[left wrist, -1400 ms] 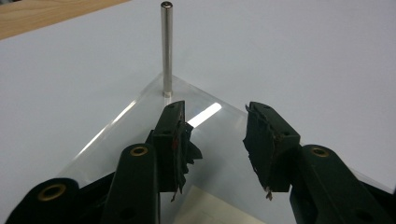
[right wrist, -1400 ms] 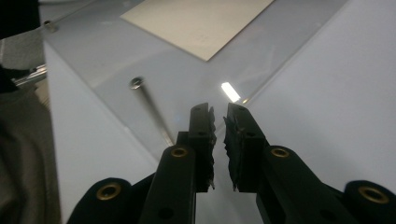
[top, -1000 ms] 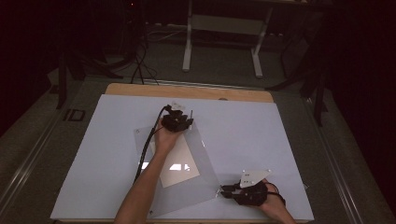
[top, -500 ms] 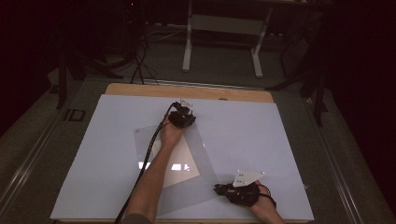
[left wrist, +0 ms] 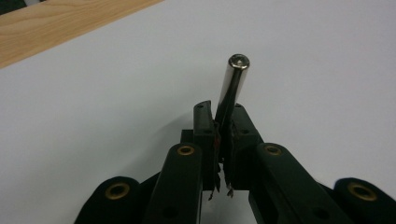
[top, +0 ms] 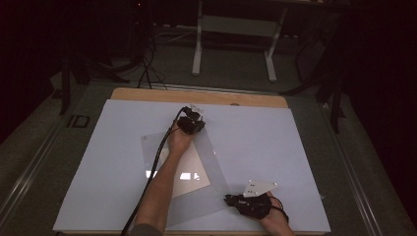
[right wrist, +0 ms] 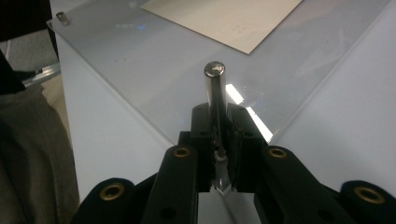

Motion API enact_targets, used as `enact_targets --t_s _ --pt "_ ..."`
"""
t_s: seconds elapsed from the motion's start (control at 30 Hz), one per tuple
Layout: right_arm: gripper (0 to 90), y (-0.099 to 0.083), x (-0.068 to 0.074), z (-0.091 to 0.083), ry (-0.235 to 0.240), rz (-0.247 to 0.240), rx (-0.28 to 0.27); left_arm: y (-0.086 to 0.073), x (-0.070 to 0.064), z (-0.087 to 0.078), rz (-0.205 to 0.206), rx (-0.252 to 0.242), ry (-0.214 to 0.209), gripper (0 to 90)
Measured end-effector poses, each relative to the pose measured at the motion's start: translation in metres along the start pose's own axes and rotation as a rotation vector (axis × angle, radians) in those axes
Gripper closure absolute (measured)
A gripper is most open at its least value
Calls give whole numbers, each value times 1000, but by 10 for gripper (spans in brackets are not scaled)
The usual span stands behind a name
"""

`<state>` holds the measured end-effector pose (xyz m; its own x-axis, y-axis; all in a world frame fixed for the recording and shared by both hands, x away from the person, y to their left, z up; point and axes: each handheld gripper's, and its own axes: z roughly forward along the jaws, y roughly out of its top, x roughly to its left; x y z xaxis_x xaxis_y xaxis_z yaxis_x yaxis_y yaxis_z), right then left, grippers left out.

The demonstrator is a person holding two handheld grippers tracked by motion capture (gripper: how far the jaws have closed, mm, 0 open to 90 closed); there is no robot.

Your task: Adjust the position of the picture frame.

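Both grippers have crept leftward since earlier. Left gripper [top: 193, 122] is clenched on a steel pin [left wrist: 232, 88] over the clear sheet's [top: 216, 169] far corner; right gripper [top: 237, 200] grips another pin [right wrist: 215, 95] at its near corner. Paper [top: 189, 169] lies under the sheet. Tilted pins could slip, or nudge the sheet askew.

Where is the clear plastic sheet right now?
In the high view the clear sheet lies on the white table, left of centre, between both grippers, covering a paper.
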<state>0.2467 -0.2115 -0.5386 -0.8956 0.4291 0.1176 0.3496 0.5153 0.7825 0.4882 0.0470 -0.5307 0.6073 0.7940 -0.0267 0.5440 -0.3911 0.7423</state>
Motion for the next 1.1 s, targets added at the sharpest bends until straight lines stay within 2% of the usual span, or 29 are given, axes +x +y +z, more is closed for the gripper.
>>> enact_targets --t_s 0.03,0.1,0.13,0.2,0.3,0.37,0.43,0.57,0.7,0.8,0.9,1.03,1.1 --pt "824 0 0 0 0 9 -3 1 -3 0 23 10 25 852" --pt "822 0 -1 -1 4 34 -6 1 -7 0 39 11 52 853" --pt "819 0 -1 -1 12 60 -13 1 -7 0 39 11 54 854" --pt "816 1 -3 -2 12 78 -15 2 -7 -1 40 9 63 854" --pt "807 2 -8 -6 6 126 -42 5 -3 -6 21 5 95 853" --pt "798 4 -15 -13 -3 174 -74 5 2 -10 4 7 97 853" --pt "798 5 -19 -20 -22 189 -95 5 7 -15 -3 13 97 853" --pt "799 9 -30 -34 -53 226 -142 2 19 -26 -21 37 65 853" --pt "796 18 -45 -46 -107 253 -194 -3 35 -43 -56 33 48 855" --pt "796 26 -62 -51 -143 282 -221 -7 46 -58 -54 34 40 857" --pt "792 33 -76 -54 -175 301 -250 -12 57 -78 -47 19 9 858" --pt "791 46 -100 -55 -221 319 -273 -22 65 -97 -27 20 -19 858" --pt "792 51 -116 -52 -240 351 -278 -27 67 -105 -31 14 -28 859"
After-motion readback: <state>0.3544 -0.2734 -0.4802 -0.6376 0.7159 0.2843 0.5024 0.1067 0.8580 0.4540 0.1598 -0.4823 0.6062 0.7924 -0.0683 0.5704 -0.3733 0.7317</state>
